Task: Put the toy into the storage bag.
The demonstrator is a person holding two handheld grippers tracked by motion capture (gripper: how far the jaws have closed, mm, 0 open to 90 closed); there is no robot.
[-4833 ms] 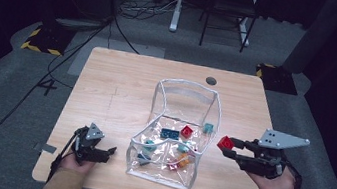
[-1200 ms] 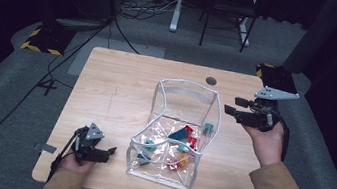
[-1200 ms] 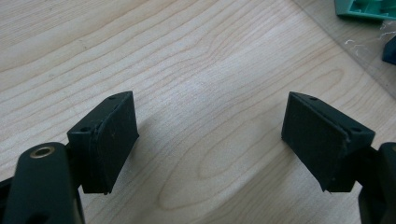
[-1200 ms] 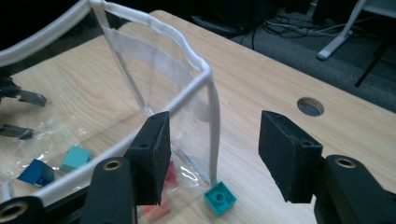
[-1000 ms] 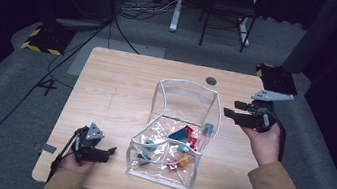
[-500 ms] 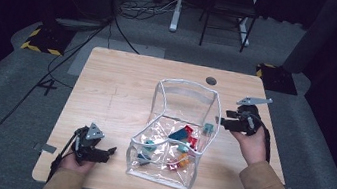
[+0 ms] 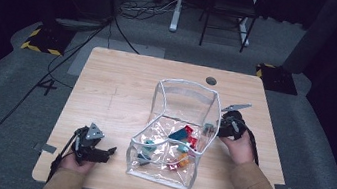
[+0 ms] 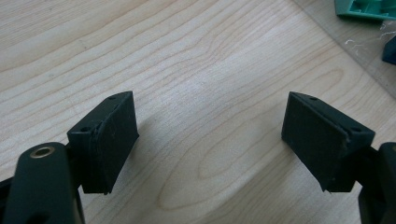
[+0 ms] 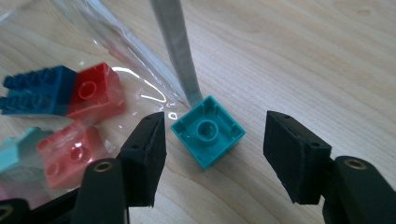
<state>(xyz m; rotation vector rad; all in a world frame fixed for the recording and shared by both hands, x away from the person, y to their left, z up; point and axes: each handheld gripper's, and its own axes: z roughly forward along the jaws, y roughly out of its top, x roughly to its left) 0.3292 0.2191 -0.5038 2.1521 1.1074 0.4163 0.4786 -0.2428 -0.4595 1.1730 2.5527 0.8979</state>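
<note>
two grippers gape: the right gripper (image 9: 212, 154), jaws just widening, brackets a teal brick (image 9: 208, 130), seemingly untouched, beside the bag (image 7: 187, 92); the left gripper (image 8: 210, 140) idles over bare table (image 8: 187, 56).

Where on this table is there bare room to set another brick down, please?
The table is bare left of the clear bag, from the far edge to the left gripper. It is crowded right of the bag, where the right gripper brackets the teal brick.

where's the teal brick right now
The teal brick lies upside down on the table, just outside the clear bag against its grey edge strip, between the open jaws of the right gripper.
</note>
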